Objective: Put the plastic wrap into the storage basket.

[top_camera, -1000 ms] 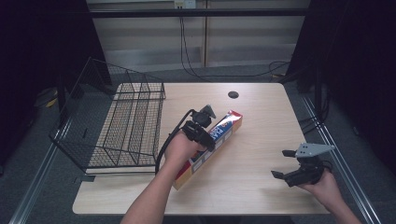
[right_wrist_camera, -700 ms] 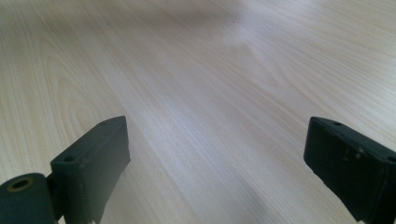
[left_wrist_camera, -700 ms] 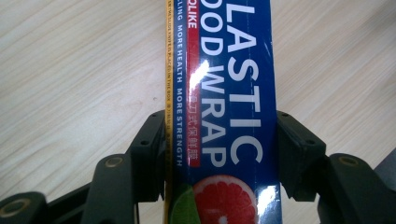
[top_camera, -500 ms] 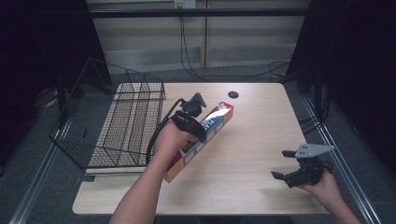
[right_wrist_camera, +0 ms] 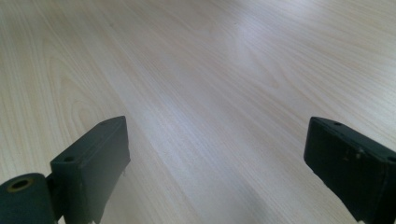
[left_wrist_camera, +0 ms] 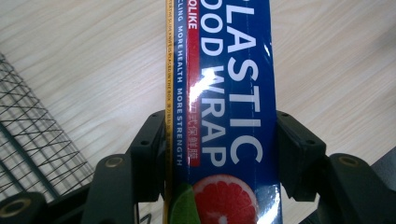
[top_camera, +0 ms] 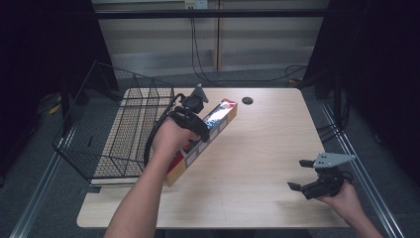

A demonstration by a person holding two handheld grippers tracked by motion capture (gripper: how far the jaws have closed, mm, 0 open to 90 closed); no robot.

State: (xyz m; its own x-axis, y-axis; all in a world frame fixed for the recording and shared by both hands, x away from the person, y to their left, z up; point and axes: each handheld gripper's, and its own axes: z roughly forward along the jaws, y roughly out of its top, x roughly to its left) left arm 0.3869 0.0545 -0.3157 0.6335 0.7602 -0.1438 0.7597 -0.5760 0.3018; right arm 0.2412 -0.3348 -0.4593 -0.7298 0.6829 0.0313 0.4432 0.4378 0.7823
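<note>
A wire basket and a bare wooden table under studio light

We see a black wire basket (top_camera: 119, 134) standing at the left edge of a pale wood-grain table (top_camera: 267, 148), its mesh wall also showing at the lower left of the left gripper view (left_wrist_camera: 32, 149). We note a small dark round spot (top_camera: 247, 100) near the table's far edge, well apart from the basket. Beyond the table we make out black cables (top_camera: 198, 54) hanging down a light panelled wall (top_camera: 158, 47) and trailing across a grey floor (top_camera: 267, 77), with dark curtains (top_camera: 381, 74) at either side.
</note>
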